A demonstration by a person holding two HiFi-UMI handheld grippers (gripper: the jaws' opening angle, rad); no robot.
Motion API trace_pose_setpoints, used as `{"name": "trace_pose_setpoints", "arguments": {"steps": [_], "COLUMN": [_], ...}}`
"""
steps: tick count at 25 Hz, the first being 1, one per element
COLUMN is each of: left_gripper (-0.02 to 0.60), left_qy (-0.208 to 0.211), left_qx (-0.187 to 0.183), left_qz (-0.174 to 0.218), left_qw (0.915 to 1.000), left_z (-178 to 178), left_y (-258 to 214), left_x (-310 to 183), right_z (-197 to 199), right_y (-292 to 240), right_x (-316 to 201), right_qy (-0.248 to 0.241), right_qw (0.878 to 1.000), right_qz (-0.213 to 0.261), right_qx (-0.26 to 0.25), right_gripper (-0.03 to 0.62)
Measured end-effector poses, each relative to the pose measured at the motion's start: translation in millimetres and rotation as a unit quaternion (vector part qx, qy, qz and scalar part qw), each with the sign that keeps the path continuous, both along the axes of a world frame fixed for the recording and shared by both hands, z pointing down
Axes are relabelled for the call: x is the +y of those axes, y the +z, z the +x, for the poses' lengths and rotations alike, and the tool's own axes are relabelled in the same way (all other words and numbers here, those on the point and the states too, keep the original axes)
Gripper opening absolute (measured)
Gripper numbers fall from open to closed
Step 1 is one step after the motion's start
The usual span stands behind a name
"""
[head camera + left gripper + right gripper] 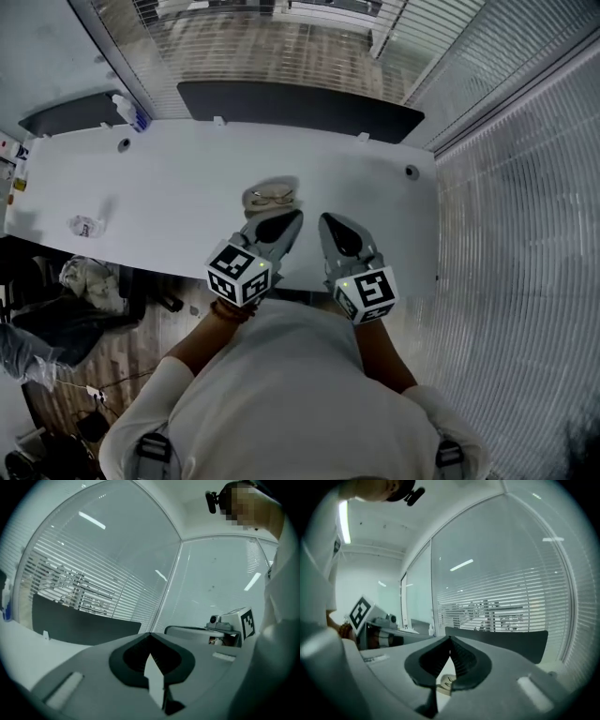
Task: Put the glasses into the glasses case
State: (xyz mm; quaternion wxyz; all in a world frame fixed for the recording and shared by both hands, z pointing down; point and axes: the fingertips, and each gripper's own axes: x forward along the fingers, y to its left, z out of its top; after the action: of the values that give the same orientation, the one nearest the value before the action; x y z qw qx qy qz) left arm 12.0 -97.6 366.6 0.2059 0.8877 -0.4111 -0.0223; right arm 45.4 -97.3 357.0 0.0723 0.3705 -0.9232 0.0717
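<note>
A pair of thin-framed glasses (272, 196) rests on a beige glasses case (272, 184) in the middle of the white table (169, 187). Whether the case is open I cannot tell. Both grippers hang above the table's near edge, pointing toward the case and apart from it. My left gripper (297, 216) is shut with nothing in it; its jaws meet at the tip (151, 634). My right gripper (324, 219) is also shut and empty (451, 639). In the right gripper view a sliver of the case (447, 682) shows below the jaws' gap.
A black panel (300, 108) stands along the table's far edge, with glass walls and blinds behind. A small bottle (127, 111) stands at the back left and a crumpled wrapper (86, 226) lies at the left. Bags (89, 281) sit on the floor to the left.
</note>
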Motion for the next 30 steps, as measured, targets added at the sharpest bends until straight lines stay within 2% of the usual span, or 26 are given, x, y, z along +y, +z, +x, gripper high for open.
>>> {"name": "trace_pose_setpoints", "arguments": {"steps": [3,9,14,30], "left_gripper": [0.003,0.002,0.003,0.003], "left_qy": [-0.002,-0.002,0.001,0.000], "left_qx": [0.019,0.012,0.016,0.014], "left_qz": [0.005,0.029,0.027,0.013], "left_qw": [0.9998,0.9995,0.9995,0.9998], "left_z": [4.6,7.1,5.5,4.4], "left_y": [-8.4,-18.1,-20.6,-12.3], "left_x": [11.5,21.2,21.9,16.3], "right_z": [5.2,1.0,-7.5,-8.8], "right_y": [-12.3,-25.6,-31.8,-28.5], "right_x": [13.6,25.1,30.8,23.1], "right_qy": [0.003,-0.002,-0.018,-0.018], "right_qw": [0.999,0.997,0.996,0.997], "right_qz": [-0.003,-0.005,0.000,-0.007], "right_qx": [-0.051,-0.080,-0.084,-0.077], "right_gripper": [0.003,0.002,0.000,0.000]}}
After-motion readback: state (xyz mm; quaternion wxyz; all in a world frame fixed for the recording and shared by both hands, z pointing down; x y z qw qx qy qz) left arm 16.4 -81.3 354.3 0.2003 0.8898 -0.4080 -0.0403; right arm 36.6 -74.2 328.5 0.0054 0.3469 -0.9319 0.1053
